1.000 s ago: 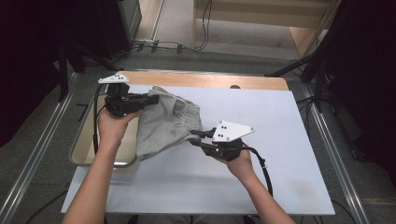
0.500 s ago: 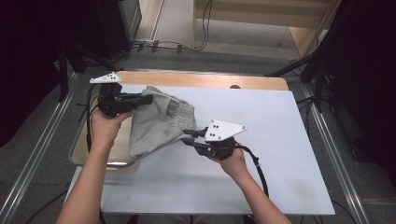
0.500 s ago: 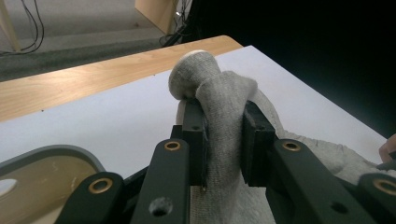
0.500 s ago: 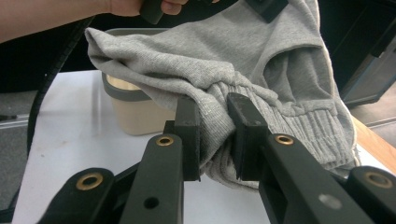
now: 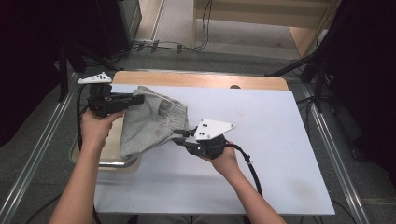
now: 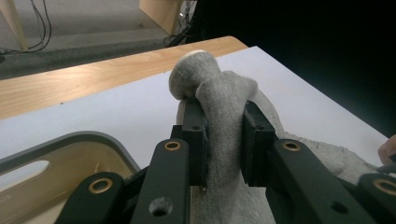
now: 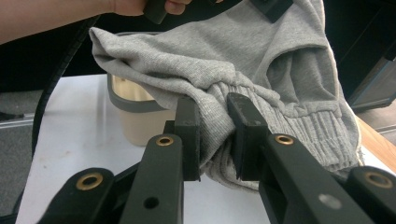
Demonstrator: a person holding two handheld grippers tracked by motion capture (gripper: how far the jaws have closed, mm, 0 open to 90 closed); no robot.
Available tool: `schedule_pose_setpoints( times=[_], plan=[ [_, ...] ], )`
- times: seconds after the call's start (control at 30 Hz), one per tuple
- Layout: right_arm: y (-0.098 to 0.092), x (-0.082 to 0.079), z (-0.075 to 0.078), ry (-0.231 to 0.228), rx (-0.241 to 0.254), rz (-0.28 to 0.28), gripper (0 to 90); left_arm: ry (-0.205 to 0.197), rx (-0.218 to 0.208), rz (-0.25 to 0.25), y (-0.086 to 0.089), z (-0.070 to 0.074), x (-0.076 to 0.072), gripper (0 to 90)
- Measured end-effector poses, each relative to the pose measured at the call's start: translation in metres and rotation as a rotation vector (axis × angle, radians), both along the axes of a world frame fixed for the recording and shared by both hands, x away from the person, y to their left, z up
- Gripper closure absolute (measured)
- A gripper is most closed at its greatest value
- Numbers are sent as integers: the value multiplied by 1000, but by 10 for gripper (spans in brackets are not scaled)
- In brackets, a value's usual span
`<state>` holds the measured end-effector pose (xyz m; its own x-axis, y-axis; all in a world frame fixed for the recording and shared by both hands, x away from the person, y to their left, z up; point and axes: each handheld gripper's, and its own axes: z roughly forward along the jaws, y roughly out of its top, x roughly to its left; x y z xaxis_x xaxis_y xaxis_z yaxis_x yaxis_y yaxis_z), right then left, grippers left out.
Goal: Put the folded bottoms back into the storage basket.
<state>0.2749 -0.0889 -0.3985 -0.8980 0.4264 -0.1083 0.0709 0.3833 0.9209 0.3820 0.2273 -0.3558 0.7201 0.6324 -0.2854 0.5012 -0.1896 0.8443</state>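
A: What is happening at the left side of the white rectangular counter (image 5: pixel 280 140)?

B: The left claw (image 5: pixel 135 99) is pinching one bunched end of the soft grey knitted garment (image 5: pixel 149 123). In the left gripper view the cloth (image 6: pixel 219 107) is squeezed between both black jaws and a rounded fold is sticking out above them. Under this end, a grey-rimmed beige tray (image 5: pixel 93 156) is sitting at the left edge of the counter.

A: And the garment itself, where is it?

B: It is hanging between the two claws, above the left part of the counter and partly above the tray. Most of it is lifted off the surface.

A: What is the right claw (image 5: pixel 179 138) doing?

B: It is pinching the other side of the garment, near the ribbed elastic band (image 7: pixel 299 116). In the right gripper view the jaws are pressing on the gathered cloth, and the tray (image 7: pixel 130 112) is showing behind it.
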Motion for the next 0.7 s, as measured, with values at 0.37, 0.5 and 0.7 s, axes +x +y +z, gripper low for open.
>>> schedule_pose_setpoints(
  times=[0.37, 0.5, 0.7],
  plan=[
    [14, 4, 1, 4, -1, 13, 730, -2, 2, 22, 16, 0, 0, 752],
    [19, 6, 0, 0, 1, 15, 730, 0, 0, 31, 22, 0, 1, 752],
    [27, 9, 0, 3, 5, 15, 730, -1, -2, 45, 30, 0, 1, 751]
  ],
)
